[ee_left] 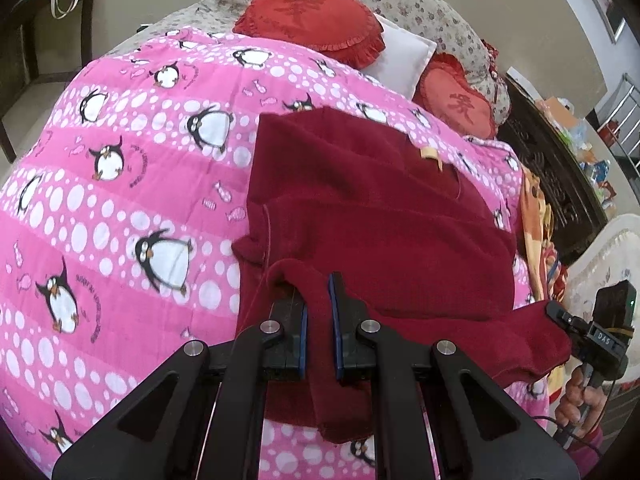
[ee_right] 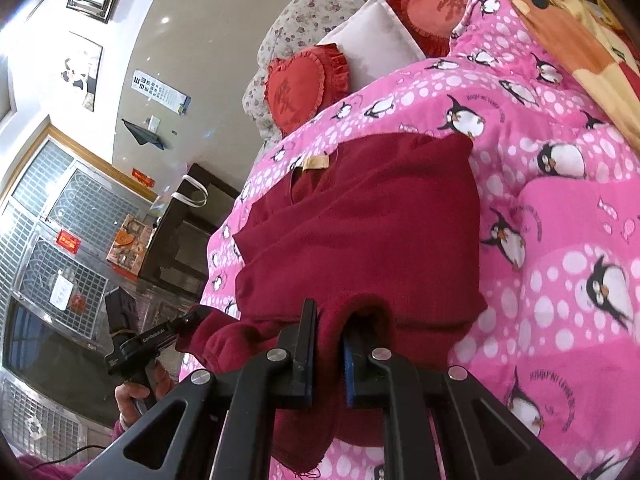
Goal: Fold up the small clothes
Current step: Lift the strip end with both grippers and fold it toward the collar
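- Left wrist view shows one dark red sweater (ee_left: 360, 208) lying on one pink penguin quilt (ee_left: 120, 200).
- One left gripper (ee_left: 318, 308) has two black fingers, and they pinch a fold of the sweater's near edge between them, with only the cloth filling the small gap.
- One right gripper (ee_left: 560, 318) shows far off to the right of those fingers, and its tip bites the sweater's right corner.
- Right wrist view shows the same sweater (ee_right: 360, 220) ahead of the right gripper (ee_right: 330, 332), whose two fingers are closed on a bunched bit of the near hem.
- Off to the left of those fingers, the left gripper (ee_right: 188, 322) holds the other end of the hem.
- One small tan label (ee_right: 316, 162) sits at the sweater's far edge, by the neck.
- Two red heart pillows lie beyond the sweater, one heart pillow (ee_left: 308, 16) farther and a second heart pillow (ee_left: 456, 104) off to the right, with one white pillow (ee_left: 404, 56) between them.
- Sweater's far part lies flat, and its near edge is lifted and hangs from both grippers.
- Pink quilt stretches wide to the left of the left fingers, and more quilt (ee_right: 560, 240) lies open to the right of the right fingers.
- One orange blanket (ee_right: 580, 40) lies at the quilt's far right edge.
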{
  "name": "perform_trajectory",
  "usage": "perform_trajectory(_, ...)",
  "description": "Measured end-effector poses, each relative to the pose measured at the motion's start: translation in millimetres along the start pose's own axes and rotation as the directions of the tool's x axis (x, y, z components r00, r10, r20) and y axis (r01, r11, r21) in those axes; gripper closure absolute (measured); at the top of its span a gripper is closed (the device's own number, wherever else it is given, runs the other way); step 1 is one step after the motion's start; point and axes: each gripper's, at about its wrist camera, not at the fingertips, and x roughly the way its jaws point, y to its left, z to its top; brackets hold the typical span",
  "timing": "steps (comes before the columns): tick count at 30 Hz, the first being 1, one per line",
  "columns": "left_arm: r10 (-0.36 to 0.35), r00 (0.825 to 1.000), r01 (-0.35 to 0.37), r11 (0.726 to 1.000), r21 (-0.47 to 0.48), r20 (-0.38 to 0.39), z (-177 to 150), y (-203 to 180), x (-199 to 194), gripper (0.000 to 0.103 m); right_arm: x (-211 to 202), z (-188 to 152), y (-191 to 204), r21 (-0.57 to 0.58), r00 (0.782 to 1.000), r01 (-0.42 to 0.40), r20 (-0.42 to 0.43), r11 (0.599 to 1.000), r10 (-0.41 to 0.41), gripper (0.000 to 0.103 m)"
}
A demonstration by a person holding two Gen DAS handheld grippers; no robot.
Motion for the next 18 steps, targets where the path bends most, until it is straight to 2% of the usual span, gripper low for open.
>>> perform_trajectory(13, -0.002, 0.999, 0.005, 0.999, -0.051, 0.045, 65, -8, 40, 0.095, 21, 60, -10, 0.032, 0.996, 0.051, 0.069, 0.998, -0.053, 0.093)
perform_trajectory(16, -0.009, 0.999, 0.011, 0.997, -0.074, 0.034, 79, -6, 55, 0.095, 33, 75, -24, 0.077, 0.994, 0.069, 0.074, 0.995, -0.075, 0.093)
perform_trajectory(18, -0.013, 1.0, 0.015, 0.997, -0.08, 0.022, 87, -3, 64, 0.095, 44, 83, -37, 0.12, 0.995, 0.076, 0.049, 0.99, -0.082, 0.093)
